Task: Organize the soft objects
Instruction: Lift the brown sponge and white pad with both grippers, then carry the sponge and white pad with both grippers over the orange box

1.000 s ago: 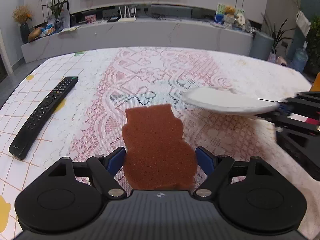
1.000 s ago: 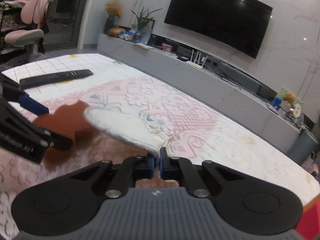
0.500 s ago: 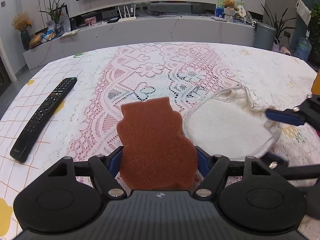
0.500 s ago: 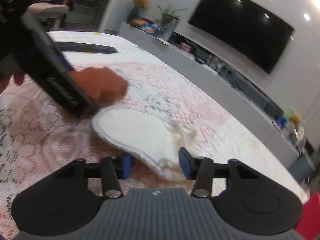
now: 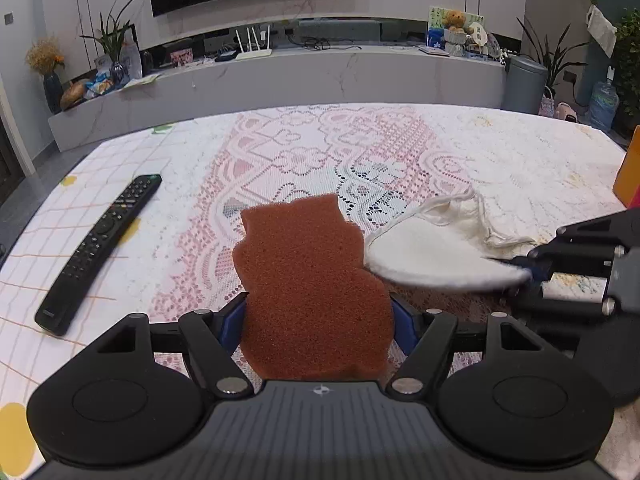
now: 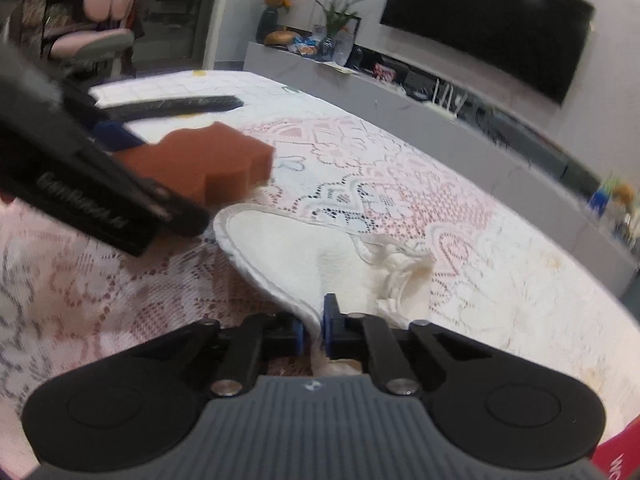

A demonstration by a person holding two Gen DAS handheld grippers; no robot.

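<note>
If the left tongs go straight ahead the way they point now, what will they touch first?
Probably the lace tablecloth just beyond the sponge they hold. The left tongs point down at bare cloth; the remote lies left of that line and the white pad right. Depth is unclear.

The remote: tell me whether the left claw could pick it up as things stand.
Probably not yet. The left claw is shut on the brown sponge, so it is occupied; otherwise the remote lies uncovered on the tablecloth.

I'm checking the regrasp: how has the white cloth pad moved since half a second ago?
Yes. The white cloth pad has tilted up off the lace tablecloth, its near edge lifted, pinched in the right gripper.
</note>
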